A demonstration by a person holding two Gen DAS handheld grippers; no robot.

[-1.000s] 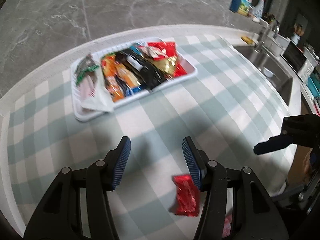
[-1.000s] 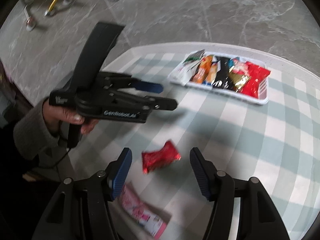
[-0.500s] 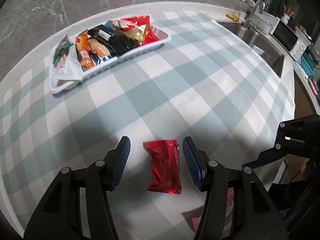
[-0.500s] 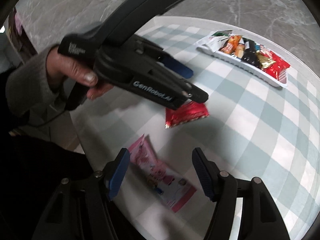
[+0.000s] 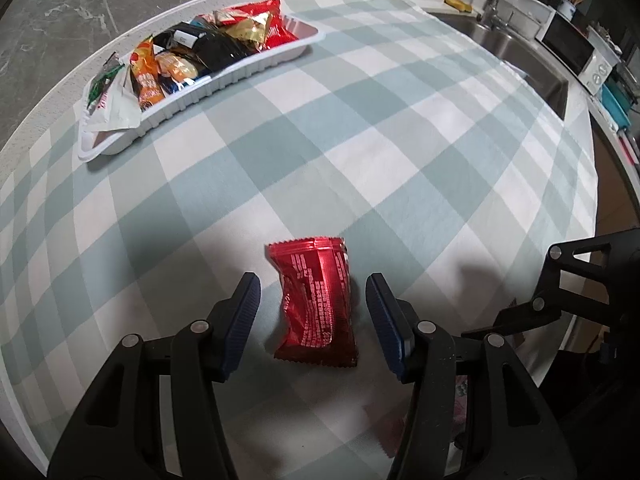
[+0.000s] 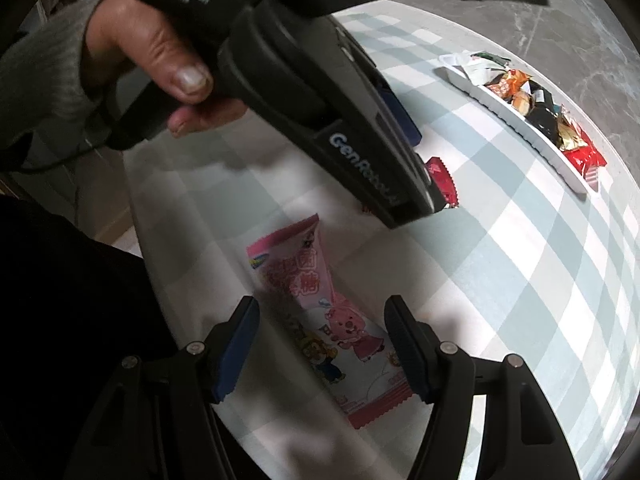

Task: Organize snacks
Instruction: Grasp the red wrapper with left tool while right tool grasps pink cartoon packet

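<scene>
A kitchen counter draped in a pale green-and-white checked cloth [image 5: 400, 128] is filling both views, with a sink [image 5: 516, 46] and a microwave [image 5: 576, 54] sitting beyond its far corner. Taking the white tray [image 5: 224, 76] as the landmark: it is lying near the far edge of the cloth, already packed with assorted snack packets, while two packets are waiting well apart from it, close to the near edge.

The left gripper [image 5: 312, 308] is standing with its jaws moderately wide, straddling the red packet [image 5: 318, 300]; neither pad is touching the wrapper. The right gripper [image 6: 320, 336] is likewise spread, its jaws having just been opening, and the pink cartoon packet [image 6: 320, 304] is lying between them untouched, angled across the gap. In the right wrist view the hand [image 6: 160, 56] holding the left gripper is crowding the upper part of the frame.

The step in hand looks like the approach to a double pick-up. Next, each gripper probably needs to sink to the cloth and close across its packet's narrow width before carrying it toward the tray.

The pink packet is sitting just beside the cloth's near edge, so a nudge could push it off. Between the packets and the tray the cloth is lying bare, giving open room for travel, though the two grippers are working near each other and the tray has little free space.
</scene>
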